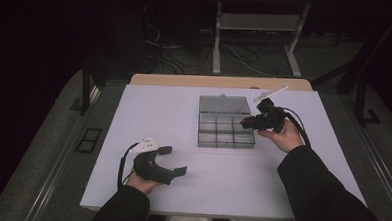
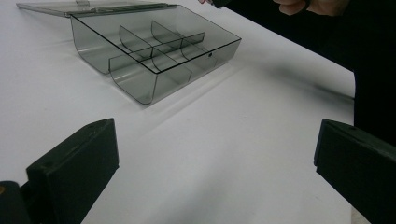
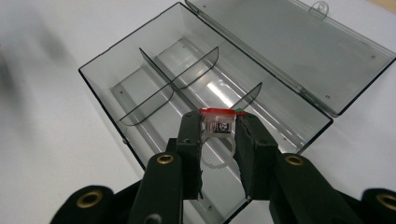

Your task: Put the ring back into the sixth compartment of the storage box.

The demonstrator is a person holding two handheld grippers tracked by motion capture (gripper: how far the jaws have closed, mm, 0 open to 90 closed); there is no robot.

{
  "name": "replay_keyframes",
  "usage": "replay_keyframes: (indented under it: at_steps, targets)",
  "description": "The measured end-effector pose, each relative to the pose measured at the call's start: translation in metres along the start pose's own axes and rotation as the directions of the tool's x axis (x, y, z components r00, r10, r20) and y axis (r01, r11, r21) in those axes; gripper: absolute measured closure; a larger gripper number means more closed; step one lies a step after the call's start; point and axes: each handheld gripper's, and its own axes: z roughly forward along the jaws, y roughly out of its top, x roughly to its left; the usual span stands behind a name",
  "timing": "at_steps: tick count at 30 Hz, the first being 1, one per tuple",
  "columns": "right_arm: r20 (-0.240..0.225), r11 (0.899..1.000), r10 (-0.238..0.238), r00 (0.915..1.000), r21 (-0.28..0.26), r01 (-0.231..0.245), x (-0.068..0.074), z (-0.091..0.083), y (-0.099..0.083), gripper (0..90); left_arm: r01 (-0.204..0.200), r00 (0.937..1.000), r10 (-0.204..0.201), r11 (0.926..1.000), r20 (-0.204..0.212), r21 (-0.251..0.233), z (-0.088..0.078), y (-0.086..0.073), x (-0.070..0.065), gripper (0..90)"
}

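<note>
Small red-topped part (image 3: pixel 218 122) sits clamped between my right gripper's (image 3: pixel 218 133) two black jaws, red edge up, a clear body with a pale ring hanging below it. From the right gripper view I see it held right over the smoky clear organizer box (image 3: pixel 154 88), above the long row of compartments nearest that camera, not resting on the box floor as far as I can tell. The box lies open on the white table (image 1: pixel 154 113), its lid (image 3: pixel 299 46) folded flat back on the far side, thin curved dividers splitting the inside into compartments. In the high view my right gripper (image 1: pixel 244 123) hovers at the box's right edge, the hand (image 1: pixel 283 137) behind it, black cable trailing back over the sleeve.

My left gripper (image 1: pixel 173 160) rests low on the near left part of the table, well apart from the box, jaws spread wide with nothing between them. The left gripper view confirms that: two black jaws far apart, bare table between, the organizer box (image 2: pixel 154 56) ahead and the other sleeve (image 2: pixel 327 37) at the upper right.
</note>
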Motion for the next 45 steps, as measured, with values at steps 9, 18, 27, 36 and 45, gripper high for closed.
replay_keyframes:
  at_steps: [9, 18, 27, 36, 45]
  targets:
    - [-0.003, 1.000, 0.008, 1.0000, 0.013, -0.007, -0.003, 0.007, -0.005, 71.0, 0.001, 1.0000, -0.001, 1.0000, 0.000, 0.001, 0.000, 0.000, 0.000, 0.0]
    - [-0.011, 0.999, 0.013, 0.9999, 0.030, -0.013, -0.005, 0.016, -0.010, 70.9, 0.004, 1.0000, -0.004, 1.0000, 0.000, 0.003, 0.000, 0.000, 0.000, 0.0]
    - [-0.022, 0.999, 0.019, 0.9996, 0.049, -0.018, -0.006, 0.027, -0.016, 70.9, 0.003, 1.0000, -0.003, 1.0000, 0.000, 0.007, 0.000, 0.000, 0.001, 0.0]
    - [-0.029, 0.998, 0.020, 0.9994, 0.062, -0.018, -0.005, 0.034, -0.019, 70.9, 0.002, 1.0000, -0.002, 1.0000, -0.001, 0.007, 0.000, 0.000, 0.001, 0.0]
    - [-0.032, 0.998, 0.017, 0.9993, 0.065, -0.015, -0.005, 0.037, -0.021, 70.8, 0.004, 1.0000, -0.004, 1.0000, 0.000, 0.007, 0.000, -0.001, 0.001, 0.0]
